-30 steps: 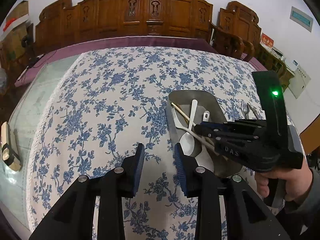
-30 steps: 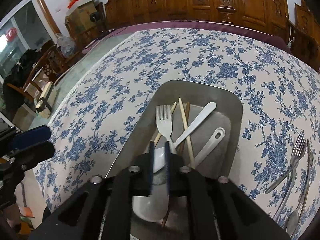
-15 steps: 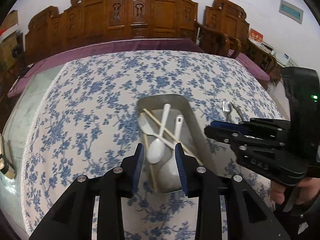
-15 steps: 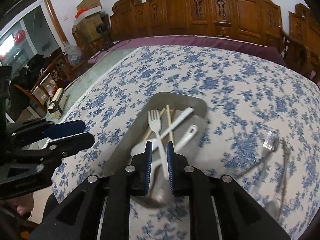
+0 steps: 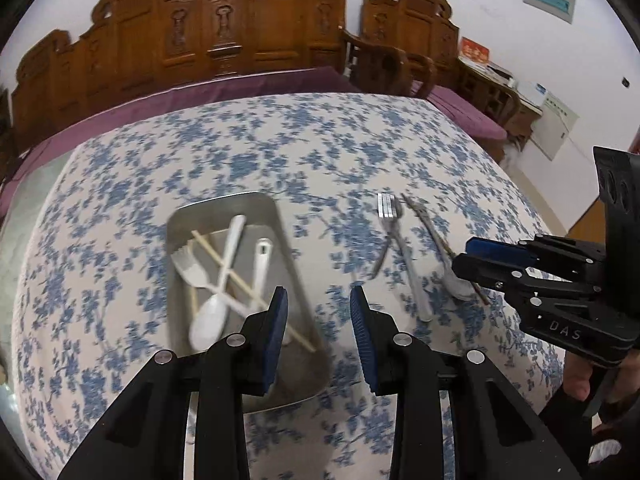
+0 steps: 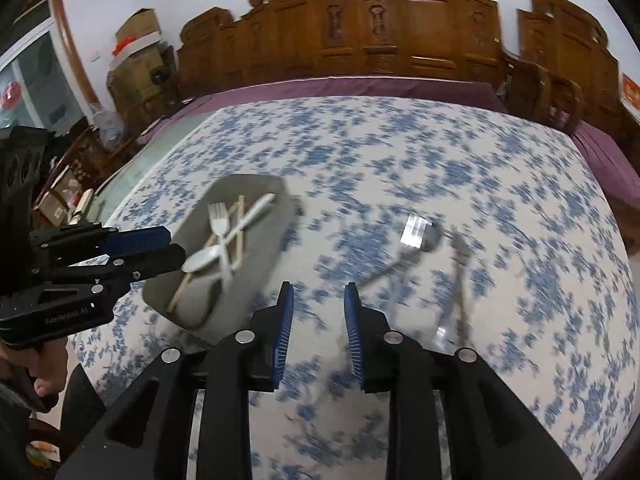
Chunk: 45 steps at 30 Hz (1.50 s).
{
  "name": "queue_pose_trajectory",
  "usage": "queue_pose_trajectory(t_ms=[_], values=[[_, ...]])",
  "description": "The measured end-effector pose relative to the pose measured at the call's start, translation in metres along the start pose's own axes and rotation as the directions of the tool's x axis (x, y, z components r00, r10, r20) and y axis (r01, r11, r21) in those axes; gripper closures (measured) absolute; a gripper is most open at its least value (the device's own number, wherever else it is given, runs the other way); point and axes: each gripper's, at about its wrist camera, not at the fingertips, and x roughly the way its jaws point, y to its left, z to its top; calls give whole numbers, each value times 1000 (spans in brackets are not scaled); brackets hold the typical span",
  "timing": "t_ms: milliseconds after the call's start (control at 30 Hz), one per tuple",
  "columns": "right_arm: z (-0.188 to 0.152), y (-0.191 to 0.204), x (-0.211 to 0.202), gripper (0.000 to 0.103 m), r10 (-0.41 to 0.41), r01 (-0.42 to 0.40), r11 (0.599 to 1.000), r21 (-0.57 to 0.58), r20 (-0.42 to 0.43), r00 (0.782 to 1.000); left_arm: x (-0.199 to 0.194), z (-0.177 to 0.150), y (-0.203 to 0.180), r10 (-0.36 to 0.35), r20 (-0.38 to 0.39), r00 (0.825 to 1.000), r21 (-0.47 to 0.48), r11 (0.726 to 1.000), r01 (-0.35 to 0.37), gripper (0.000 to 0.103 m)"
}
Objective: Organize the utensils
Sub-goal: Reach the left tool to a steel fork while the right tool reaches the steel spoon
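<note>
Both of your tools have backed off the metal tray (image 5: 280, 216), right tool (image 6: 318, 322) now apart, left tool (image 5: 318, 320) apart; loose metal forks (image 5: 390, 216) lie at two o'clock.

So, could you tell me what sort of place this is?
Probably a home dining room: carved wooden chairs line the wall behind a table under a blue floral tablecloth, with a metal tray of utensils.

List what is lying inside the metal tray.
Inside the metal tray: a white fork, a white spoon, a white slotted utensil and wooden chopsticks. The left gripper covers the tray's near corner.
</note>
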Motion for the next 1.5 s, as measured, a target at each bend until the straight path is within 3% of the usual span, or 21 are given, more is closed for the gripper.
queue_pose_trajectory(t_ms=[100, 400, 1100, 1500], values=[[-11, -18, -3, 58, -29, 29, 999, 20, -8, 1000, 7, 2, -10, -10, -9, 1000, 11, 1000, 10, 72], [-47, -78, 5, 58, -111, 116, 990, 78, -74, 991, 34, 3, -35, -42, -55, 998, 35, 998, 44, 72], [-57, -100, 21, 58, -89, 98, 992, 74, -110, 990, 127, 24, -84, -111, -173, 979, -7, 994, 111, 73], [-64, -110, 12, 58, -87, 97, 991, 95, -98, 991, 173, 40, -100, -28, -226, 974, 37, 999, 37, 73]])
